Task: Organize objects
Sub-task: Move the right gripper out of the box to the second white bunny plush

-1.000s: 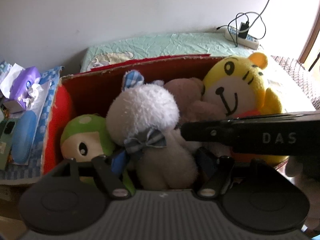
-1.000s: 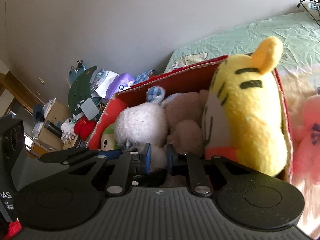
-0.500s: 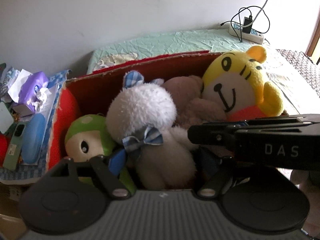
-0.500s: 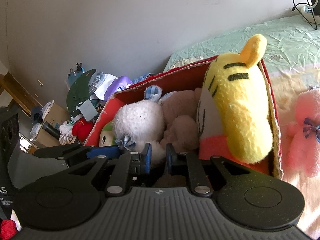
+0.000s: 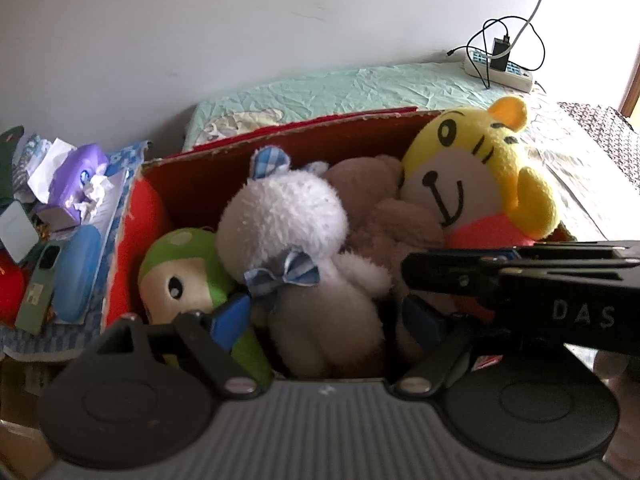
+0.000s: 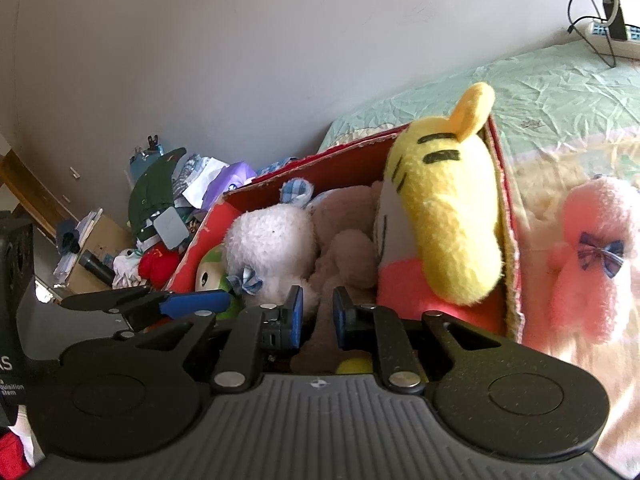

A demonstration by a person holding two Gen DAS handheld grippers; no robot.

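Leftmost on my left wrist feed I see a cluttered side surface with a purple tissue pack [image 5: 76, 172] and a blue case [image 5: 76, 272] lying beside a red cardboard box [image 5: 136, 216]. Inside that box, at its left end, a green doll [image 5: 180, 276] is tucked low against the wall. Next to it sits a white lamb [image 5: 296, 256] with a checked bow, leaning on a brown bear [image 5: 384, 208] behind it. At the right end a yellow tiger [image 5: 472, 184] stands upright, its head above the rim. My left gripper [image 5: 324, 320] has its blue pads spread wide on either side of the lamb's body; whether they press into the fur I cannot tell, and they look apart. Crossing the right of that view is the dark body of my other tool.

On the right wrist feed, my right gripper [image 6: 316, 316] hovers over the near edge of the box, its pads close together with a narrow gap and nothing between them; the bear's fur lies just past them. Outside the box, to the right, a pink plush toy [image 6: 592, 256] rests on the bedding [image 6: 560, 96]. Farther back lies a power strip [image 6: 612, 32].
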